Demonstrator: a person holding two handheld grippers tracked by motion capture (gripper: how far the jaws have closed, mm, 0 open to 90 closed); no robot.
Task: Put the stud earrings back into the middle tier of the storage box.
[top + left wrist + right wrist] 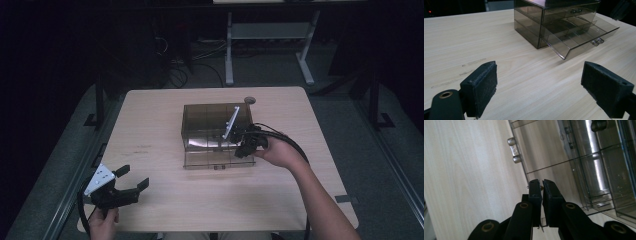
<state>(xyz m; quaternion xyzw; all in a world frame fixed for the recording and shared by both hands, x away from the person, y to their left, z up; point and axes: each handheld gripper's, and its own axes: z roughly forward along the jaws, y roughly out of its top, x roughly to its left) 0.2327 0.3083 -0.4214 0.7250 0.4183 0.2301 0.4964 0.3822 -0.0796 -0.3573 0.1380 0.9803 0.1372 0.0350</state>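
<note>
High view, right gripper (pixel 243 145) jaws clenched on nothing over open drawer (pixel 218 158), left gripper (pixel 131 183) jaws released.

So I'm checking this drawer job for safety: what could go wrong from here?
The bottom drawer is pulled far out of the clear drawer box and seems to sag, so it may drop out. The right gripper is shut over the drawer's front wall; a sideways tug might twist it. The left gripper is open and away from the box, so the box could slide.
</note>
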